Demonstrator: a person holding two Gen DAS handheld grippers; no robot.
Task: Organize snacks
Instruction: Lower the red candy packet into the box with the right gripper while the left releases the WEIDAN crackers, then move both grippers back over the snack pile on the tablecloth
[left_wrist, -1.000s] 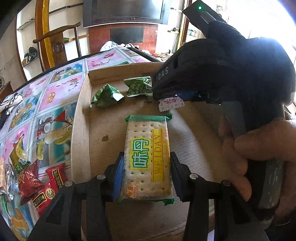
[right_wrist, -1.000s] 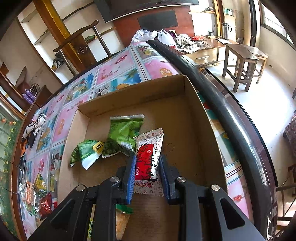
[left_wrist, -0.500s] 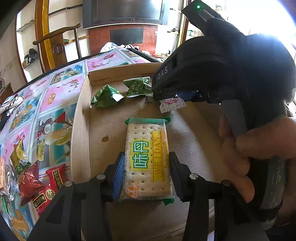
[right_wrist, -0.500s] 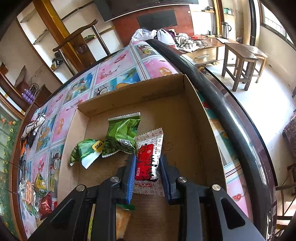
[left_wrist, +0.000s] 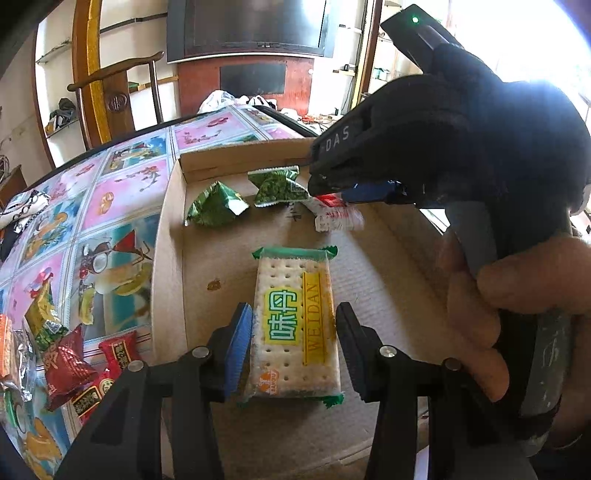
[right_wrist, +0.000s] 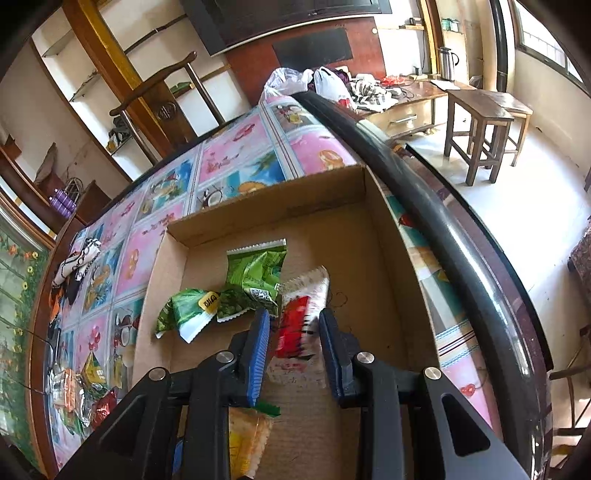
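Both snacks let go in the cardboard box (right_wrist: 384, 236).

My right gripper (right_wrist: 293, 345) just loosened off the red packet (right_wrist: 295, 325), lower centre; my left gripper (left_wrist: 293, 341) straddles the cracker pack (left_wrist: 293, 325), pads apart.

Cracker pack (left_wrist: 295, 325) in box (left_wrist: 166, 258), pouches (left_wrist: 214, 205) behind

The cracker packet (left_wrist: 295, 328) reads "WEIDAN" on a yellow strip beside green Chinese characters. The right gripper's (left_wrist: 365, 194) black housing bears "DAS".

Bright living room behind a patterned table

Wooden chair (right_wrist: 162, 99) by white shelves; dark television (left_wrist: 247, 27) above; wooden stools (right_wrist: 484, 133) on pale floor; glaring window (left_wrist: 517, 40).
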